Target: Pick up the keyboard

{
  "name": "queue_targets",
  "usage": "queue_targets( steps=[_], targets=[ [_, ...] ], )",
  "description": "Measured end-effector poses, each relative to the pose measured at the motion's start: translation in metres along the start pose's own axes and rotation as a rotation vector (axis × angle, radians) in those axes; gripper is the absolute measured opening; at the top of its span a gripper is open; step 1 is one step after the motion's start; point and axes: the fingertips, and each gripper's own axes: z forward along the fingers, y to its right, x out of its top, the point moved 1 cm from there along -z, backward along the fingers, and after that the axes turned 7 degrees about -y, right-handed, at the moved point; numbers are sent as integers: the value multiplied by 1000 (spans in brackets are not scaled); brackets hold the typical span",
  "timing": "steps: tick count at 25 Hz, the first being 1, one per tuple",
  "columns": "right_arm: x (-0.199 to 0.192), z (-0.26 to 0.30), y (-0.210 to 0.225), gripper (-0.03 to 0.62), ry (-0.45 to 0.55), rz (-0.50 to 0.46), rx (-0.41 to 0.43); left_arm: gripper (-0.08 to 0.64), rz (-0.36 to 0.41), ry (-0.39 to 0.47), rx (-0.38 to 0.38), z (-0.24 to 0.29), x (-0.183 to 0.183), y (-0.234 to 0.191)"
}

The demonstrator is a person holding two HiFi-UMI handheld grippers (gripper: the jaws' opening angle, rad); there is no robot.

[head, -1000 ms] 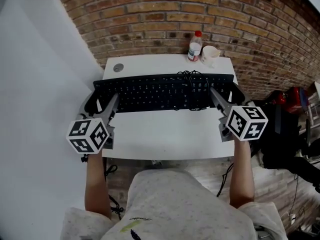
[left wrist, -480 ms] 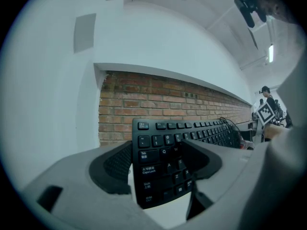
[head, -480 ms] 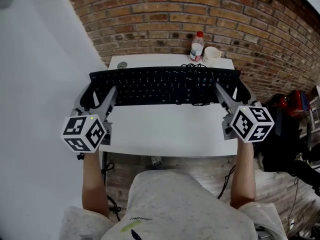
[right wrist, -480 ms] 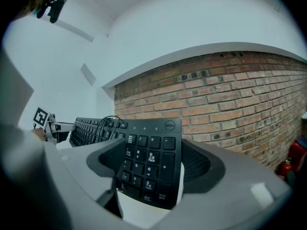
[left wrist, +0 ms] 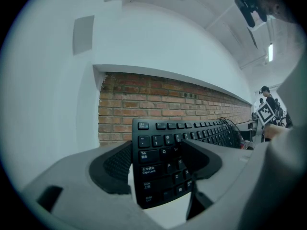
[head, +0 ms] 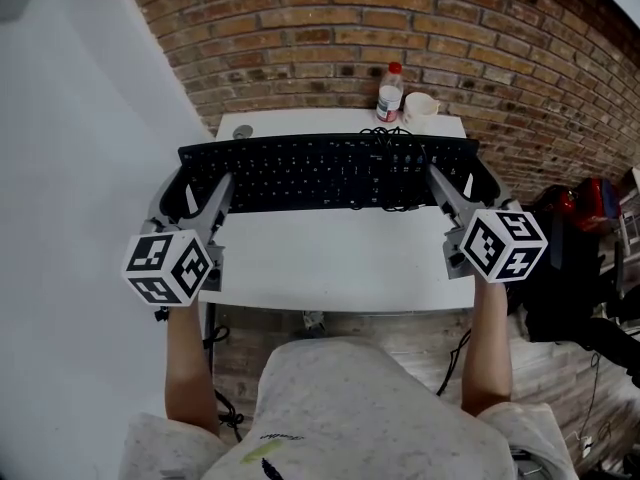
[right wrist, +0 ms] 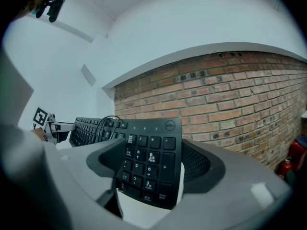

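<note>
Both grippers clamped on the keyboard [head: 330,171], one at each short end

- left gripper [head: 203,190]: jaws set wide, Tab/Caps end wedged between the pads
- right gripper [head: 460,183]: same, number-pad end between its pads
- keyboard spans straight from one gripper to the other, seemingly held just above the table [head: 330,268]

Handling (judgement): light, stiff plastic, long. The two end grips suit it; holding one end alone would let it twist. Edges are smooth, so it may slip if tilted. The cable [head: 385,140] trails beyond the jaws

Views: the gripper views show pad contact on the front and back edges. Only the head view shows the full span, plus a bottle [head: 389,93] and cup [head: 421,110] beyond
</note>
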Motion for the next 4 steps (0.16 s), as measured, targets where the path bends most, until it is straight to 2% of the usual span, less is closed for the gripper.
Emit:
queue_targets(
  steps=[4],
  targets=[
    [-1, 1, 0, 373, -5, 1, 0, 313, 0, -3, -1, 0, -1, 0]
  ],
)
